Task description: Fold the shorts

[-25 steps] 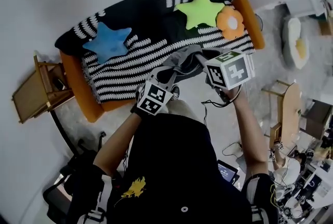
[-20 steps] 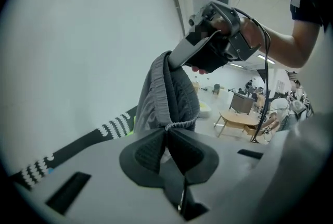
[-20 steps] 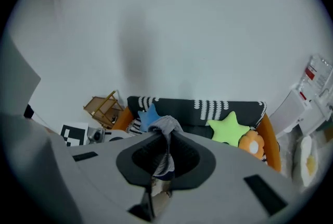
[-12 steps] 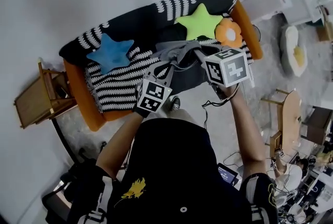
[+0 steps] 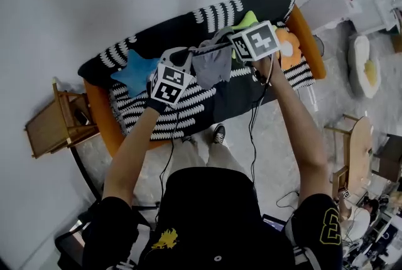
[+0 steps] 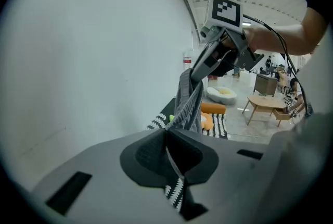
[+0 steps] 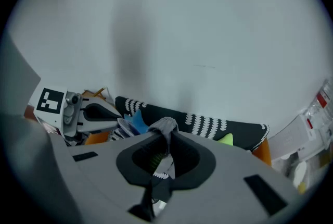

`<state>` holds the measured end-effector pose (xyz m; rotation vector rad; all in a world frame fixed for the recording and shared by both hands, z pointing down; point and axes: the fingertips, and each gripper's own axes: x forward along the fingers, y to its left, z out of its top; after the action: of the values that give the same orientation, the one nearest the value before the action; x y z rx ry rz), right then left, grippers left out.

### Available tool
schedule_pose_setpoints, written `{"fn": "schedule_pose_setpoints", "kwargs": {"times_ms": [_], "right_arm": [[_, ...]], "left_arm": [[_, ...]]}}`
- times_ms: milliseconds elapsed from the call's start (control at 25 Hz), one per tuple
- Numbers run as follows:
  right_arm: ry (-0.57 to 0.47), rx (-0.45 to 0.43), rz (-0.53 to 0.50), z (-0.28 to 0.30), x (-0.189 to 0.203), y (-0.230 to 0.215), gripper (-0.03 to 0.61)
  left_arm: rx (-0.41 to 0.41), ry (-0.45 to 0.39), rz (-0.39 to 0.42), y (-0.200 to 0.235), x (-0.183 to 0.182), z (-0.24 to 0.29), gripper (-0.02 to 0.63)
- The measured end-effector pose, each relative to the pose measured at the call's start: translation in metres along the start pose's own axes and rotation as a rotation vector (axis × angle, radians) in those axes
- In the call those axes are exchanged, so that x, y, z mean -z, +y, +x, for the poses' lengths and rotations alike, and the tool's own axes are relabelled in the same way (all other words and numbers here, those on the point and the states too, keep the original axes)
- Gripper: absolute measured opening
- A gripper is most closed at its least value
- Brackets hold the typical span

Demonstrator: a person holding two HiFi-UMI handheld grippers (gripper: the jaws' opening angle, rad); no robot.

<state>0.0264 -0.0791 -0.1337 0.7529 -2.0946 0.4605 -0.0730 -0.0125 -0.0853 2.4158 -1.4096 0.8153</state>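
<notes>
The grey shorts [image 5: 212, 65] hang in the air above the sofa [image 5: 188, 108], stretched by their top edge between both grippers. My left gripper [image 5: 190, 54] is shut on the left end of that edge; in the left gripper view the cloth [image 6: 188, 98] runs from its shut jaws [image 6: 167, 137] up to the right gripper [image 6: 221, 53]. My right gripper [image 5: 227, 38] is shut on the other end, and a grey fold [image 7: 163, 126] bunches at its jaws [image 7: 165, 138]. The left gripper [image 7: 86, 113] shows at the left of the right gripper view.
The sofa has a black-and-white striped cover over orange sides. On it lie a blue star cushion [image 5: 134, 71], a green star cushion [image 5: 248, 19] and an orange flower cushion [image 5: 290, 49]. A wooden side table [image 5: 53, 127] stands left, a wooden stool [image 5: 353, 143] right.
Both grippers have moved away from the body toward the sofa back and spread apart. The shorts, bunched between them before, now hang stretched out.
</notes>
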Motion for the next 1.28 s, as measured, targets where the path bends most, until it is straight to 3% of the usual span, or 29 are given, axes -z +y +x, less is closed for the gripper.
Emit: {"fn": "schedule_pose_setpoints", "kwargs": {"times_ms": [320, 520, 680, 1040, 1160, 1280], "right_arm": [[-0.014, -0.02, 0.034, 0.031, 0.005, -0.031, 0.041], [-0.057, -0.061, 0.085, 0.052, 0.045, -0.021, 0.043], [-0.077, -0.116, 0.157, 0.118, 0.141, 0.008, 0.043], [0.171, -0.079, 0.321, 0.299, 0.485, 0.09, 0.044], [0.22, -0.109, 0.445, 0.33, 0.562, 0.113, 0.044], [0.248, -0.13, 0.534, 0.347, 0.606, 0.13, 0.044]], "left_arm": [[-0.051, 0.034, 0.15, 0.014, -0.009, 0.027, 0.026], [-0.065, 0.035, 0.152, -0.005, 0.031, 0.034, 0.026], [-0.055, 0.076, 0.129, -0.044, 0.133, 0.054, 0.026], [0.08, 0.322, 0.125, -0.207, 0.464, 0.136, 0.026], [0.127, 0.387, 0.078, -0.253, 0.551, 0.153, 0.026], [0.216, 0.461, -0.023, -0.292, 0.612, 0.161, 0.028]]}}
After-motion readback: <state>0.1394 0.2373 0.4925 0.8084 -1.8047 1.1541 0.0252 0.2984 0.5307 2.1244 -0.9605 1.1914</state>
